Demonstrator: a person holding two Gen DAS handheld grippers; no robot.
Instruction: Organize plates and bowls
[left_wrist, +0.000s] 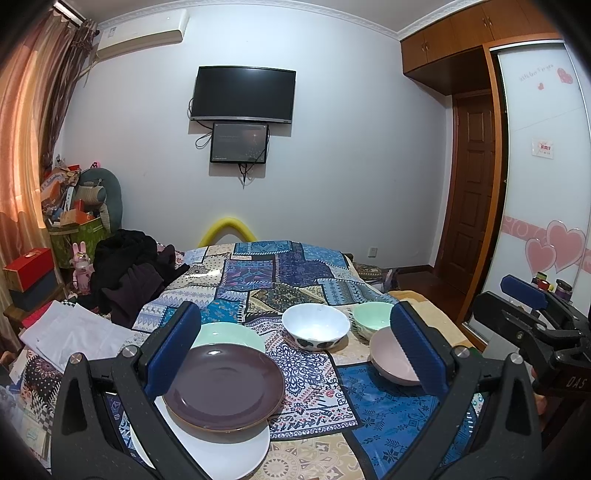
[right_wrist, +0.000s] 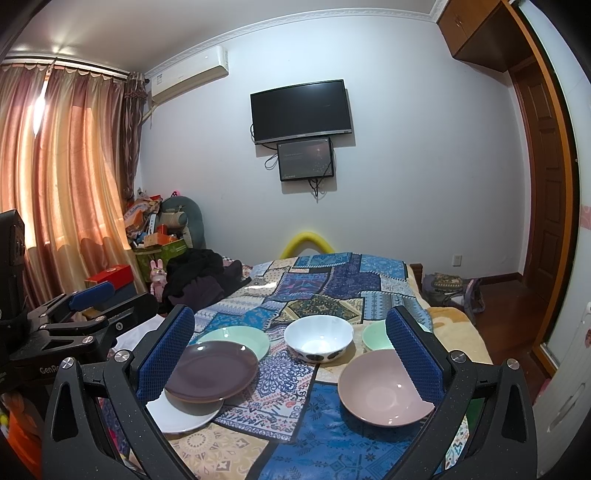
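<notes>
- Our patchwork cloth (left_wrist: 295, 280) carries everything.
- Near left: purple plate (left_wrist: 223, 386) overlapping white plate (left_wrist: 207, 448) and green plate (left_wrist: 229, 332); it could slide if nudged.
- Right: pink bowl (right_wrist: 384, 387), white bowl (right_wrist: 318, 338), green bowl (left_wrist: 371, 316).
- Our left gripper (left_wrist: 295, 354) and right gripper (right_wrist: 290, 354) gape wide, empty.

Purple plate (left_wrist: 223, 386) rests on white plate (left_wrist: 207, 448) (jaws wide apart); green plate (left_wrist: 231, 334) behind.
</notes>
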